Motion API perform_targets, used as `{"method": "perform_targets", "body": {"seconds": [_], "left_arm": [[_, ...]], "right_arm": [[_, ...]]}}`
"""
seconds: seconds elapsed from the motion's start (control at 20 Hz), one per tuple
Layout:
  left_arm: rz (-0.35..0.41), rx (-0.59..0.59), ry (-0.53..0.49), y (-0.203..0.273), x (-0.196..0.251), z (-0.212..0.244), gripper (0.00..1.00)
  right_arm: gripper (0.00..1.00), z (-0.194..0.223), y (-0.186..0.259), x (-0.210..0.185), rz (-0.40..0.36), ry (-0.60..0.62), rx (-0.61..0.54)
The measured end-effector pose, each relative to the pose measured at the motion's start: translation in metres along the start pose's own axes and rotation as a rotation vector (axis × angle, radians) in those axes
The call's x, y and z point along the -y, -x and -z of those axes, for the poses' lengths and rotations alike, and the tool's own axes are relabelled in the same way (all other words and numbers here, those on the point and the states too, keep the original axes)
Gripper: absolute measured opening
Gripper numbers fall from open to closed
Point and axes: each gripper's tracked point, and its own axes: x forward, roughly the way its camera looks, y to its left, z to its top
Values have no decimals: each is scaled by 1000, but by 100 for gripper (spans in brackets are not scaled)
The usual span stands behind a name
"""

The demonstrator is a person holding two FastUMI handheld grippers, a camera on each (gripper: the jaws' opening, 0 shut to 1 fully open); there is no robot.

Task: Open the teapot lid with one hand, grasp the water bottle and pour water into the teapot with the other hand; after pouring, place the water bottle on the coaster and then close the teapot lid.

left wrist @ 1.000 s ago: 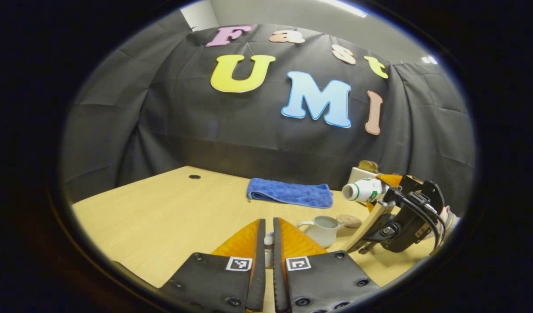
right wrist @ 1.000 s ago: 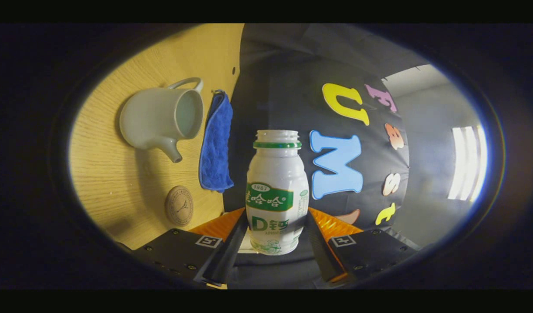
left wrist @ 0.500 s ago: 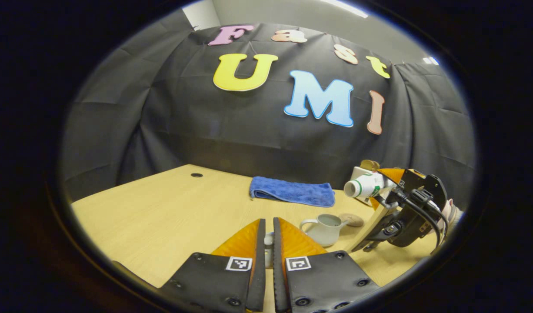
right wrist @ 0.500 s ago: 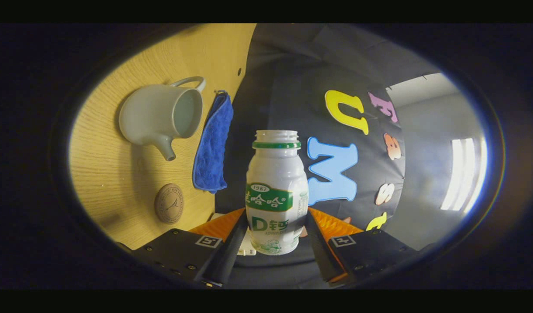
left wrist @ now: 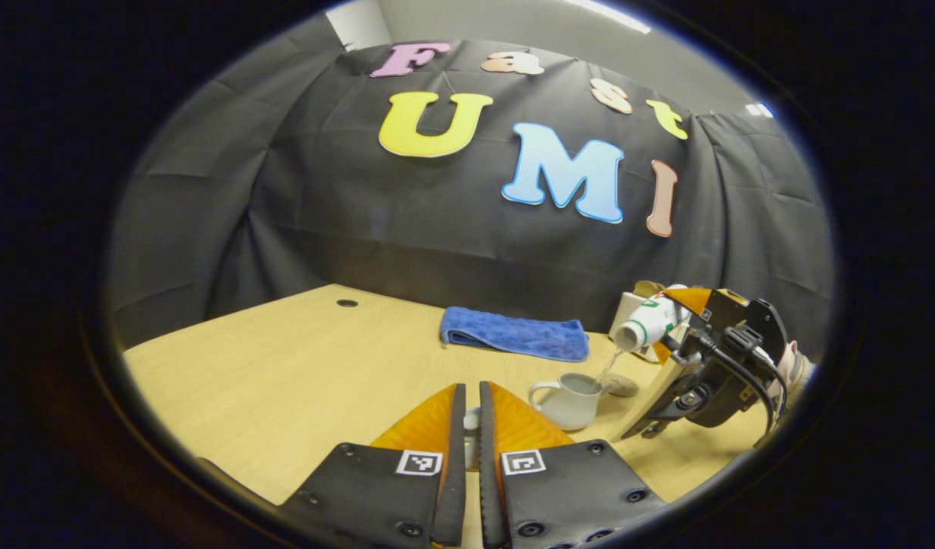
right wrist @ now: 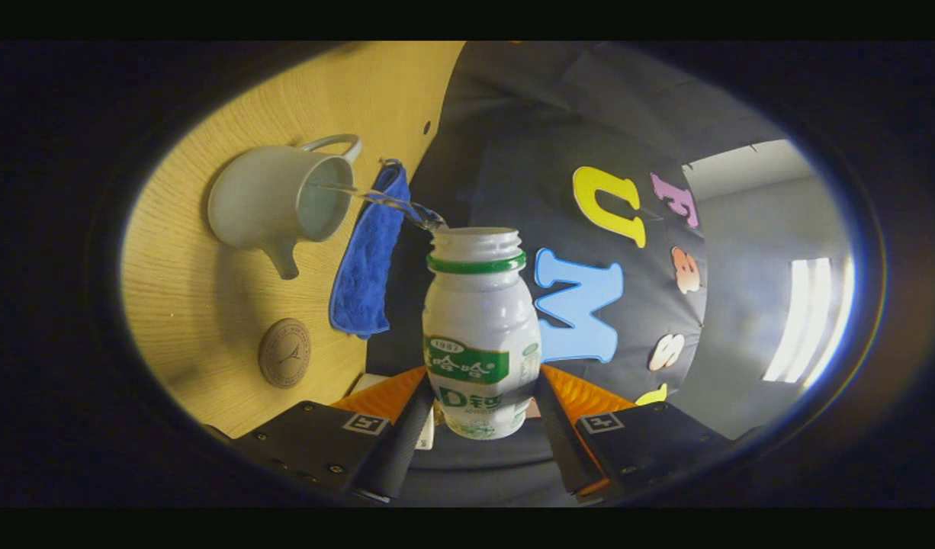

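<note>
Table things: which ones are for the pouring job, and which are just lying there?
For the job: teapot; water bottle, tipped toward it in the right tool; coaster; a small pale piece, likely the lid, pinched in the left tool.

Just lying about: blue towel; pale box at the table's far edge.

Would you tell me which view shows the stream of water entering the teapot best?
The right gripper view: the stream arcs from the water bottle into the teapot, large and near. The left gripper view shows a thin trickle, small and distant.
</note>
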Motion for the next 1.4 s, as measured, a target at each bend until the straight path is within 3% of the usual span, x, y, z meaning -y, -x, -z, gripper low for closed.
{"method": "perform_targets", "body": {"seconds": [0.25, 0.65, 0.85, 0.9, 0.95, 1.4], "left_arm": [[-2, -8, 13, -1, -2, 5, 15], [-21, -11, 17, 1, -12, 8, 18], [-24, -13, 9, 0, -13, 8, 14], [-25, -12, 9, -1, -13, 8, 18], [-25, -11, 10, 0, -13, 8, 14], [-27, -12, 16, -3, -14, 11, 14]], "right_arm": [[71, -9, 4, -26, -53, -26, -17], [71, -12, -13, -23, -40, 23, -5], [71, -18, -20, -17, -24, 56, 18], [71, -19, -22, -17, -22, 66, 23], [71, -20, -23, -16, -20, 78, 27], [71, -23, -32, -10, -3, 143, 55]]}}
